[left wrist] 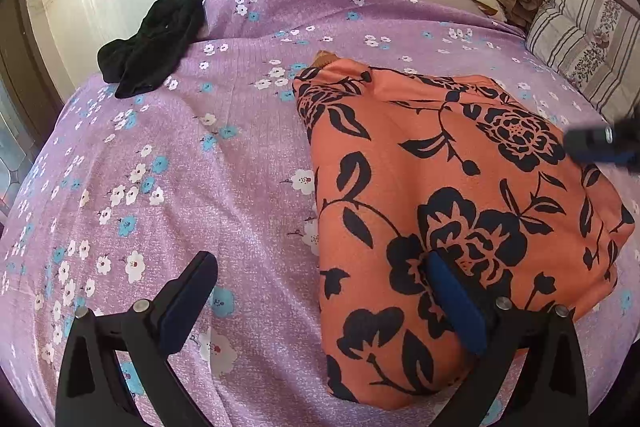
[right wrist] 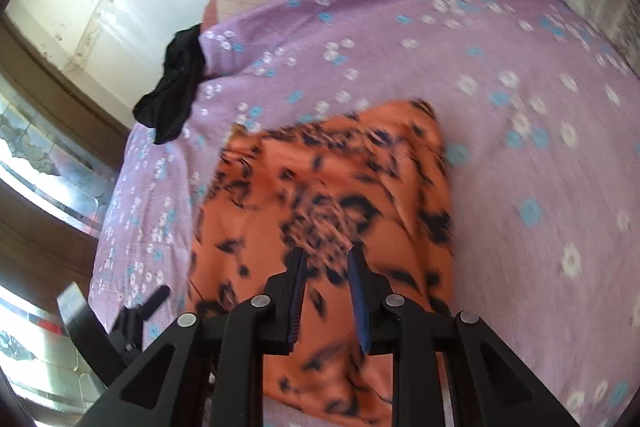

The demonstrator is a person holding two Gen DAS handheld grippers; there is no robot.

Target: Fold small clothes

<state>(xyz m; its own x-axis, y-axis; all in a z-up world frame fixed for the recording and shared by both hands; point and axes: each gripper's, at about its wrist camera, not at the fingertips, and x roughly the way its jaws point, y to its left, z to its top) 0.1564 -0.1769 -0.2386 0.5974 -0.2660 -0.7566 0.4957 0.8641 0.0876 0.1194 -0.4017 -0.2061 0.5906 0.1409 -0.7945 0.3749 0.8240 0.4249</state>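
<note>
Orange floral garment [left wrist: 452, 187] was laid partly folded on the bed [left wrist: 200, 167], long axis running away from both grippers | left gripper [left wrist: 320, 267] was held wide open, one finger over the near edge, nothing gripped | right gripper [right wrist: 326, 259] was angled down above the cloth, fingers narrowly parted, empty.
</note>
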